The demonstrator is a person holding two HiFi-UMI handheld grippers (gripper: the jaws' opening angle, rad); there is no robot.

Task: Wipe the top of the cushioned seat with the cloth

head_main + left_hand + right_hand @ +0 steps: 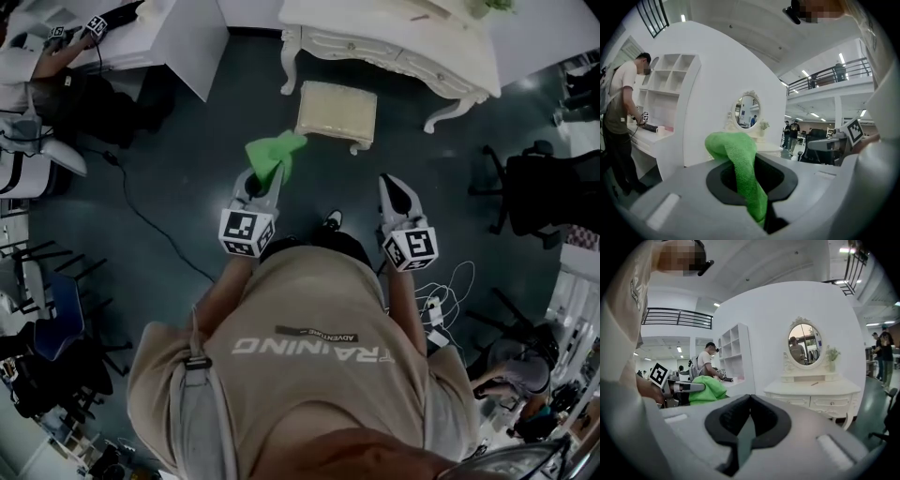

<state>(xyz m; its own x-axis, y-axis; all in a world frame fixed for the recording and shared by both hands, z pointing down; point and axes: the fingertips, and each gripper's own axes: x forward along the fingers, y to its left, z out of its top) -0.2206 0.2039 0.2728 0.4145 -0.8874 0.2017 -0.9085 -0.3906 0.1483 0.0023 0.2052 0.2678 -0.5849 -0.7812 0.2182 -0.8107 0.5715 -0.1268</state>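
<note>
The left gripper (262, 181) is clamped on the green cloth (275, 153), which bunches up over its jaw tips. The right gripper (395, 188) has its jaws together on nothing. The cushioned seat (337, 110) stands just ahead of both, below the white dressing table (394, 42). The person's shirt (300, 366) reads "TRAINING"; a smaller label seems to say "ADVENTURE".

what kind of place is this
Probably a big open hall staged with home furniture: a vanity and seat beside office chairs, with a mezzanine railing overhead.
</note>
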